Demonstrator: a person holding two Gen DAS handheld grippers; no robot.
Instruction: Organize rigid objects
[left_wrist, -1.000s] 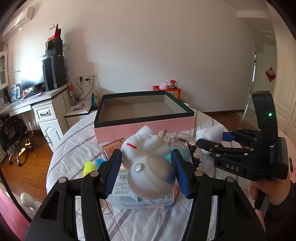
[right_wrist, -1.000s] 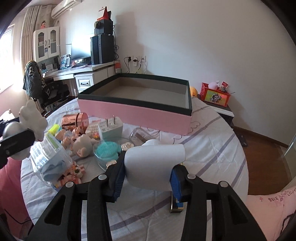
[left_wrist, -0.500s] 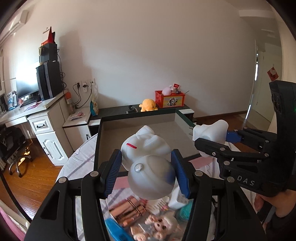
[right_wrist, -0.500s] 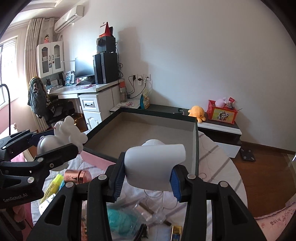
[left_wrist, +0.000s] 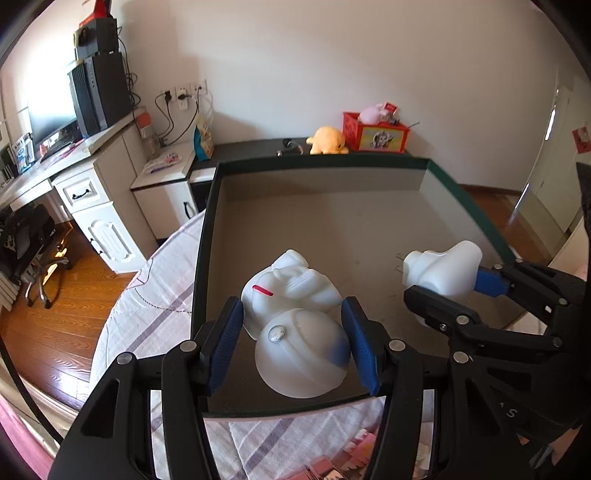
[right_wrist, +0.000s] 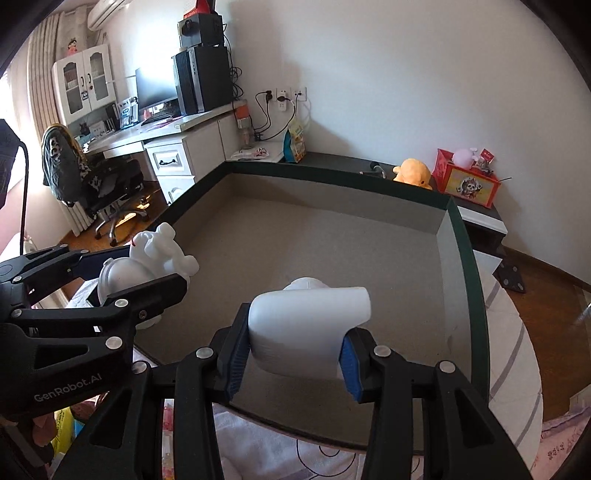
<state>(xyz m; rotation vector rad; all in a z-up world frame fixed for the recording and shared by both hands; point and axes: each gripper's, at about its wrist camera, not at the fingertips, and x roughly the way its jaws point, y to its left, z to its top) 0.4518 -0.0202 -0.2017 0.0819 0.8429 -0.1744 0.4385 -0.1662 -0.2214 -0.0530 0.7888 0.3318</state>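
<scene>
My left gripper (left_wrist: 293, 341) is shut on a white animal figurine (left_wrist: 295, 321) with a red mark and a round base; it hangs over the near left part of a big box (left_wrist: 201, 236) with a dark green rim. My right gripper (right_wrist: 295, 354) is shut on a white plastic charger-like piece (right_wrist: 308, 328), held over the box's near right part. In the left wrist view the right gripper (left_wrist: 454, 291) shows at right with that white piece (left_wrist: 443, 269). The right wrist view shows the left gripper (right_wrist: 122, 280) and figurine (right_wrist: 147, 262) at left. The box floor (right_wrist: 314, 240) is bare.
The box sits on a striped bedspread (left_wrist: 147, 288) with small items at the frames' bottom edges. Beyond the box stands a dark low cabinet with a yellow plush (left_wrist: 328, 140) and a red box (left_wrist: 375, 133). A white desk (left_wrist: 85, 177) and office chair (right_wrist: 92, 184) stand at left.
Both grippers have carried their white objects forward from over the cluttered bedspread to over the box's inside, and now tilt more steeply down. Neither grip has changed.
</scene>
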